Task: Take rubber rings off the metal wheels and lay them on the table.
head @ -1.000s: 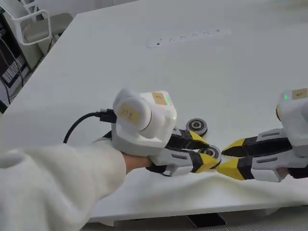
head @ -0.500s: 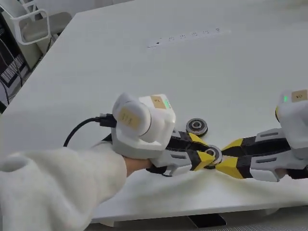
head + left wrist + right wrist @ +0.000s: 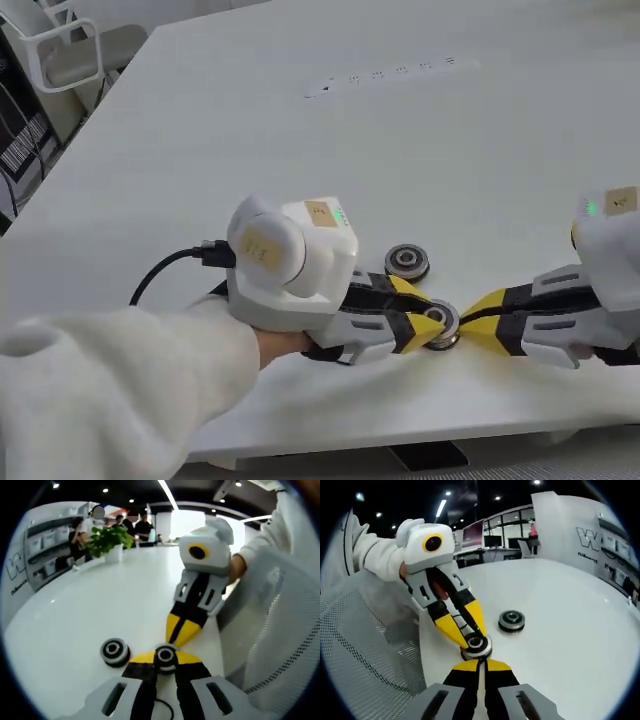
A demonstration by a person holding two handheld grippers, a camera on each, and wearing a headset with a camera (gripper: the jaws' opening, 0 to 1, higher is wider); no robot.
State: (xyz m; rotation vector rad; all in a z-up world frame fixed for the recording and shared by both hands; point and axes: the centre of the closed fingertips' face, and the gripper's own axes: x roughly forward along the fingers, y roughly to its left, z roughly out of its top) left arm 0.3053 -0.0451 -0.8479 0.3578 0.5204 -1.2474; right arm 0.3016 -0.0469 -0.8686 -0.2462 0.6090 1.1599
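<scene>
Closing since a second ago, the right gripper (image 3: pixel 468 325) now has its fingers together, tips touching the rim of the metal wheel (image 3: pixel 441 322), while the left gripper (image 3: pixel 428 328) has its fingers clamped on that wheel (at the near edge of the white surface (image 3: pixel 300 150)); a second wheel (image 3: pixel 408 260) lies just beyond it

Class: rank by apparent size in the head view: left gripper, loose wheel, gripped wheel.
1. left gripper, largest, though nearest the camera.
2. loose wheel and gripped wheel look alike; the gripped one is partly covered.
</scene>
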